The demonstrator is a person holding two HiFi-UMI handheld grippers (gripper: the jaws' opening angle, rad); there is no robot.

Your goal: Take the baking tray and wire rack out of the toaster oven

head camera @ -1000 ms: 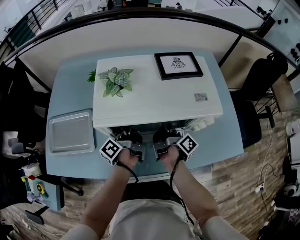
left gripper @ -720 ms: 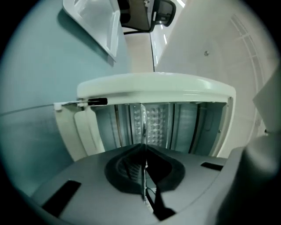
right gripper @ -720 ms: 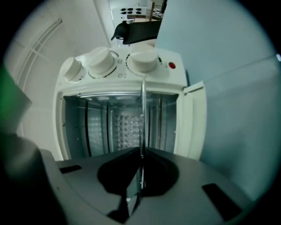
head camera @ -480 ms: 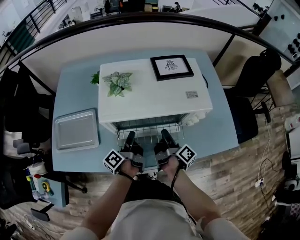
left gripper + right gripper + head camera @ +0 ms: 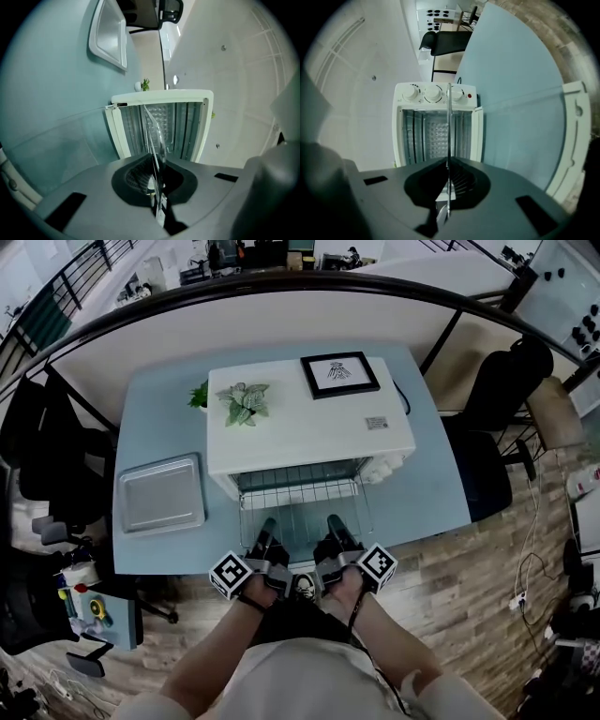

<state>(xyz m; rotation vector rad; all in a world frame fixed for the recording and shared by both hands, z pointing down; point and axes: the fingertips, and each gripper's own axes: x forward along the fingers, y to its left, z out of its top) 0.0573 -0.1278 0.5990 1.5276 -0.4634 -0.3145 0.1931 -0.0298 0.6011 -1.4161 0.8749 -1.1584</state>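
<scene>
Pale blue table (image 5: pixel 427 474), white toaster oven (image 5: pixel 309 432) at centre, baking tray (image 5: pixel 160 494) left of it

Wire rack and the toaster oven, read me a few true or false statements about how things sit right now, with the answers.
1. The left gripper and the right gripper are both shut on the wire rack. True.
2. The baking tray is inside the toaster oven. False: it lies on the table, to the left of the oven in the head view.
3. A plant and a framed picture sit on top of the oven. True.
4. The oven's front is closed. False: it is open, and the rack reaches out from it toward the person.
</scene>
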